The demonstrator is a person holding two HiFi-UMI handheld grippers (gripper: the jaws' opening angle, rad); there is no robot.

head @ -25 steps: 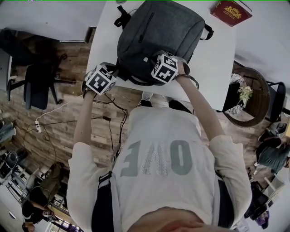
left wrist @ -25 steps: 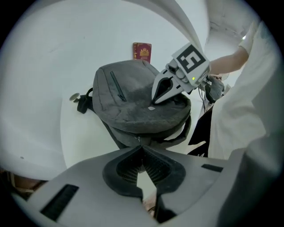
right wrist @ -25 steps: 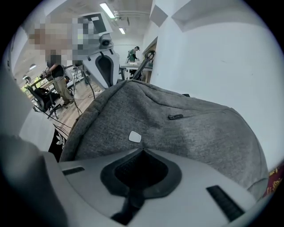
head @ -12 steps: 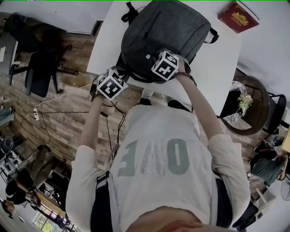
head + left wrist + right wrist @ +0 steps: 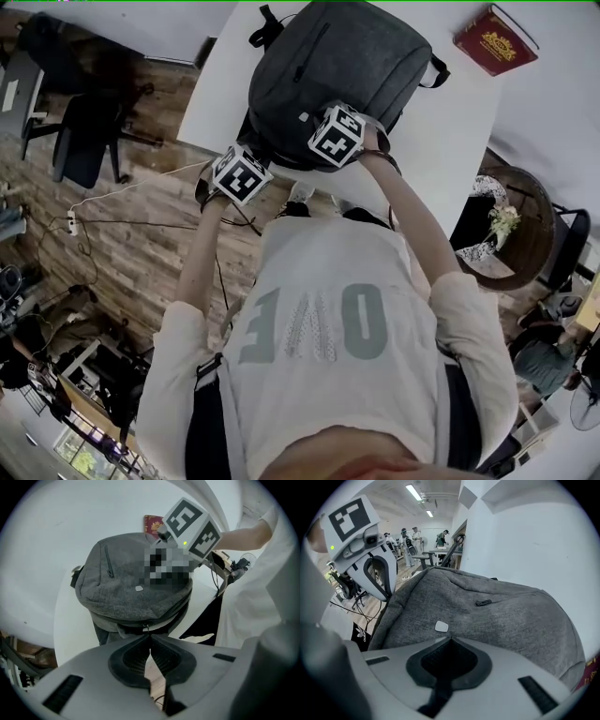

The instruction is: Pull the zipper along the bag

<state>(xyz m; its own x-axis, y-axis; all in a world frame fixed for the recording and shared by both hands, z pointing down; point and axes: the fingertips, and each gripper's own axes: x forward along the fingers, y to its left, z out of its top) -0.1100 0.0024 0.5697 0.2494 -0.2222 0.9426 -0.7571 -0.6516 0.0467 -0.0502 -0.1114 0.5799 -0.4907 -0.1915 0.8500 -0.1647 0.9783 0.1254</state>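
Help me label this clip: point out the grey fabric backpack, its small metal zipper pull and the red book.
grey fabric backpack point(image 5: 337, 66): head view, front panel.
small metal zipper pull point(image 5: 146, 628): left gripper view, its tab.
red book point(image 5: 495, 39): head view, cover.

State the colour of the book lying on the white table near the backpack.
The book is dark red with gold print; the head view shows it best.

Red book point(image 5: 494, 39) on white tabletop point(image 5: 450, 112), well beyond right gripper point(image 5: 449, 640). Wicker basket point(image 5: 536, 192) to its right, off tabletop. Office chair point(image 5: 89, 127), power strip point(image 5: 71, 223) left of left gripper point(image 5: 150, 641), on wood floor point(image 5: 141, 253).
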